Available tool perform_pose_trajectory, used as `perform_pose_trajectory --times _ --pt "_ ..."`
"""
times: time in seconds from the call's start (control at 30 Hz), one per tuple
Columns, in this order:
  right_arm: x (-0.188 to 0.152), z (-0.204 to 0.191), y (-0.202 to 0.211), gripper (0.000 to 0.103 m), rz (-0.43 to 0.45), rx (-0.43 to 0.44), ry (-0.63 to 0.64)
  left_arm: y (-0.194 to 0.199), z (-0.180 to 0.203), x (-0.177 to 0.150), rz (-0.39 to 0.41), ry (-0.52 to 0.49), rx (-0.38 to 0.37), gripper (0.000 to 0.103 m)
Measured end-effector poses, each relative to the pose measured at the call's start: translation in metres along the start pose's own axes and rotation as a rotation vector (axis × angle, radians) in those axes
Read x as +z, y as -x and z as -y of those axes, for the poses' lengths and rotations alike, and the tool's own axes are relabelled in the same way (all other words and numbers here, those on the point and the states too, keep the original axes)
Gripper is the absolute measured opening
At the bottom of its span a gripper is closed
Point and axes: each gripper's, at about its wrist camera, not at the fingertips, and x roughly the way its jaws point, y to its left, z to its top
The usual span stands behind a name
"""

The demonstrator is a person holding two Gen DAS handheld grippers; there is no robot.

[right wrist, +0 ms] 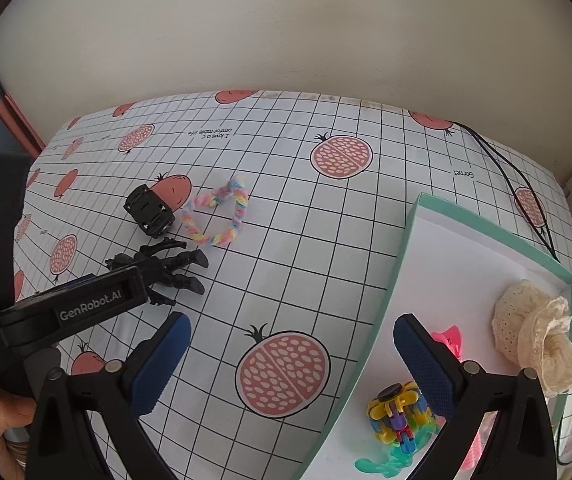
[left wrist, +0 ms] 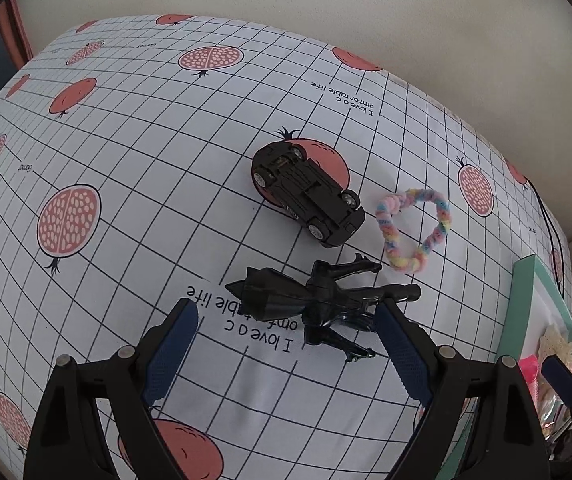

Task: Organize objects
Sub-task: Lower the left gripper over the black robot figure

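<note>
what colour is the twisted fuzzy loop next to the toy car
Pastel rainbow: pink, blue, yellow, green; fuzzy loop shows best in the left wrist view.

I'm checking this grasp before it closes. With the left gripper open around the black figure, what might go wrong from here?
1. The left gripper is open with the black figure off-centre, close to one finger; closing may clip only a thin limb, so it could twist or slip.
2. The toy car and pipe-cleaner loop lie just beyond, so a push forward could nudge them.

Likely a home: pomegranate tablecloth (right wrist: 293, 240) (printed slogans), scattered toys
</note>
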Motion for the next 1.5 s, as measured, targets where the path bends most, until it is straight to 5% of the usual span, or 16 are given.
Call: perform_pose_trajectory --times 0.3,0.77,1.27,1.5 --pt "0.001 0.006 0.0 0.103 -0.006 -0.001 -0.016 -0.001 0.001 -0.002 -0.001 -0.02 0.012 0.09" --pt "-0.001 0.005 0.0 0.103 -0.013 -0.004 -0.035 0.002 0.024 -0.017 -0.024 -0.282 0.101 0.09" --pt "0.02 0.0 -0.019 0.103 0.005 0.043 -0.14 0.007 -0.016 -0.012 -0.028 -0.15 0.125 0.091" --pt "0.042 -0.014 -0.041 0.103 -0.007 0.028 -0.142 0.02 -0.057 -0.008 -0.016 -0.086 0.217 0.091"
